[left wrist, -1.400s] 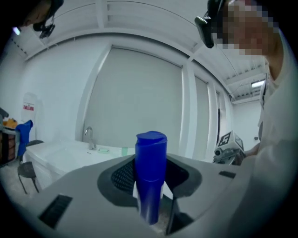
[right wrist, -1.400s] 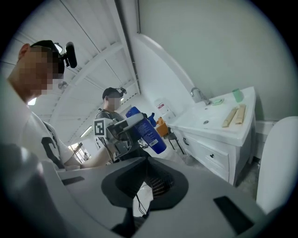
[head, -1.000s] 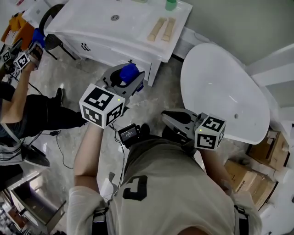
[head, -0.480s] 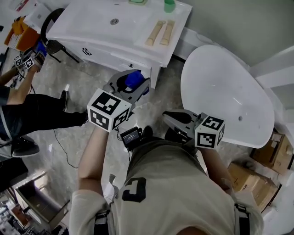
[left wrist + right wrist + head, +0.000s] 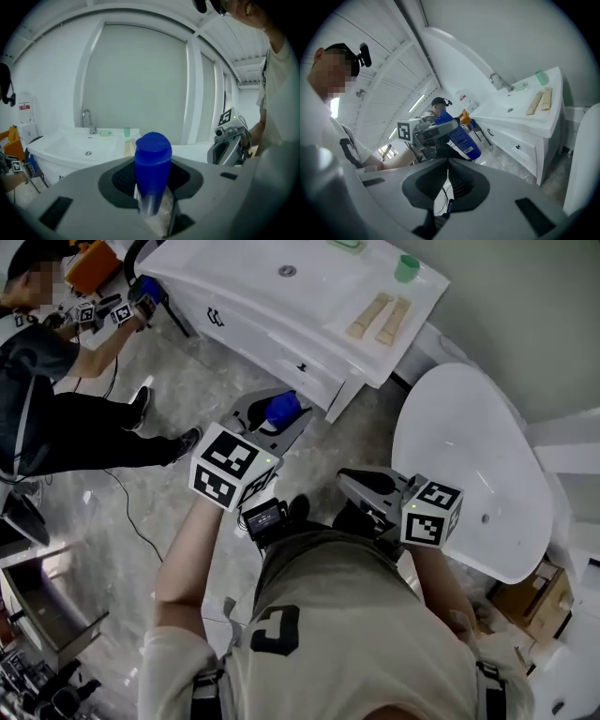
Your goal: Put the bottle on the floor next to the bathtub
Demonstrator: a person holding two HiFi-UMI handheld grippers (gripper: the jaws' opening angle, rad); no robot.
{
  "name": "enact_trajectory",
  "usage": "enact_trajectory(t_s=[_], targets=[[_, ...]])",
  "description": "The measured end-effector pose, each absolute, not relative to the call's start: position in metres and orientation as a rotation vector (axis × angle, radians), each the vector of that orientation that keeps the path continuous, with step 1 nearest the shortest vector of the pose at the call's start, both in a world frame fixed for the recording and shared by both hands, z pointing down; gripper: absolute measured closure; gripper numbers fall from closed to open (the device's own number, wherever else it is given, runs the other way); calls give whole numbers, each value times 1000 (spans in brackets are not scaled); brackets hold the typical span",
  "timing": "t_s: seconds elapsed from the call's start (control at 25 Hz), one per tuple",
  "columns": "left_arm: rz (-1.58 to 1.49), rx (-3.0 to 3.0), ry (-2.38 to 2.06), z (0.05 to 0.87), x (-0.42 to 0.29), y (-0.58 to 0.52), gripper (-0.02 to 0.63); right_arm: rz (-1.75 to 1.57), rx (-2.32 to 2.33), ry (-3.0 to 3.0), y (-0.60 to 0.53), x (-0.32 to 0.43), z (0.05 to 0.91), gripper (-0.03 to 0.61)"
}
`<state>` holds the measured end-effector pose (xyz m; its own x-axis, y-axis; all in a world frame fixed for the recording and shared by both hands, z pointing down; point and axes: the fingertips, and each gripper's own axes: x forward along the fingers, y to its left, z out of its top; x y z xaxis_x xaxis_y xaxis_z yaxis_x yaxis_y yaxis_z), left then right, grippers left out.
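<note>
- Bathroom floor (image 5: 112,502): grey stone-look tile running up to the white bathtub (image 5: 469,465).
- Bottle (image 5: 153,159): blue, capped, held off the floor, left of the bathtub.
- Left gripper (image 5: 272,423): your fingers pinch the bottle's body.
- Right gripper (image 5: 447,161): fingers pressed together, nothing between; nearer the bathtub.
- Handling: probably stiff, smooth plastic, light and slippery. Grip mid-body, below the cap.
</note>
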<state>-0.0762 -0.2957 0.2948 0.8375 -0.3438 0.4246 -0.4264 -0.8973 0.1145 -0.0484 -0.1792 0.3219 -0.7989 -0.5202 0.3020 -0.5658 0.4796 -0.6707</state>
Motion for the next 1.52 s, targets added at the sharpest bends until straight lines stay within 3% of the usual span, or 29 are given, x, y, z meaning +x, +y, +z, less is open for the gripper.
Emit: enact_trajectory(t_s=[0.32,0.64,1.0,1.52], targets=[[698,2776,-602,353,-98,-307,420,1249,1014,-2583,-179,-86,334,549],[849,2845,-284,410,-23,-304,420,1285,1258,-2497,-167,-50,347,549],[927,2757,-233,464,77,-274,420,1392,1478,-2398,-111,35,366,549],[1134,2663,-320,547,153,-266,420,1474,1186,-2496,-102,74,425,549]])
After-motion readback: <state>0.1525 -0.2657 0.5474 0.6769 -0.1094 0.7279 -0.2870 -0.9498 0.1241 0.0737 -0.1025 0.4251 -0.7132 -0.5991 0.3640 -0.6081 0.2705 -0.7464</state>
